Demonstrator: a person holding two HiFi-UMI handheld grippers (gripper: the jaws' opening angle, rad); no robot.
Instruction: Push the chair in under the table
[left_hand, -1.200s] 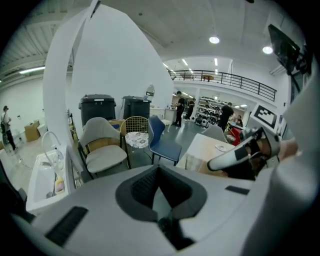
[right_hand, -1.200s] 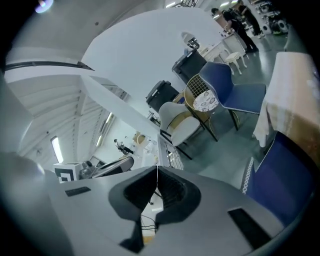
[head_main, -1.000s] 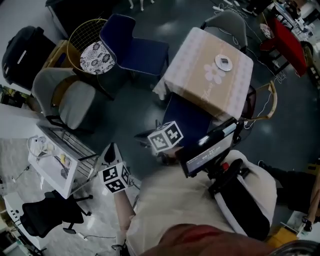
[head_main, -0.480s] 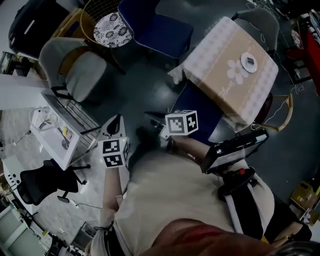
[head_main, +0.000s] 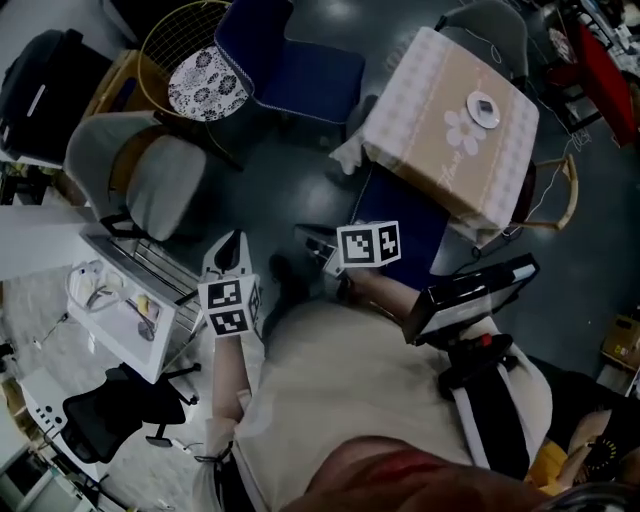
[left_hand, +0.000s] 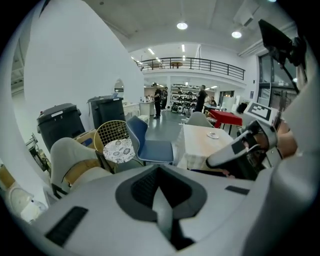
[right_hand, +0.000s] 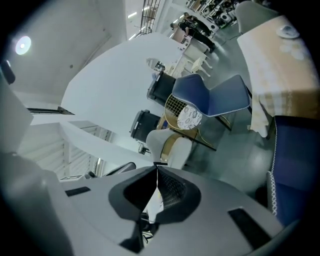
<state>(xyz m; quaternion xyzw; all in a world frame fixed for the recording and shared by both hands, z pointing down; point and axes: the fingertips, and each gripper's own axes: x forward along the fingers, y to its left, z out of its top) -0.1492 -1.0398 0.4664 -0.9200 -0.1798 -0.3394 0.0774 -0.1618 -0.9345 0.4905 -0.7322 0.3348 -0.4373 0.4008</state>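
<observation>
A square table (head_main: 410, 95) under a beige cloth stands at the upper right of the head view, with a small round dish (head_main: 483, 107) on it. A dark blue chair (head_main: 400, 215) sits at its near side, seat partly out from under the cloth; it also shows as the blue chair seat (right_hand: 295, 165). My left gripper (head_main: 228, 250) hangs shut and empty over the floor, left of that chair. My right gripper (head_main: 312, 240) is shut and empty too, just beside the seat's left edge. Neither touches the chair. The table (left_hand: 205, 140) lies ahead of the left gripper (left_hand: 159, 169).
A second blue chair (head_main: 290, 60), a wire chair with a patterned cushion (head_main: 195, 75) and a grey chair (head_main: 150, 185) stand to the left of the table. A white rack (head_main: 120, 310) and a black office chair (head_main: 115, 405) are at lower left.
The person has shifted, so table and chairs sit differently in the head view. The right gripper's marker cube has moved right, closer to the blue seat. Both grippers remain shut.
</observation>
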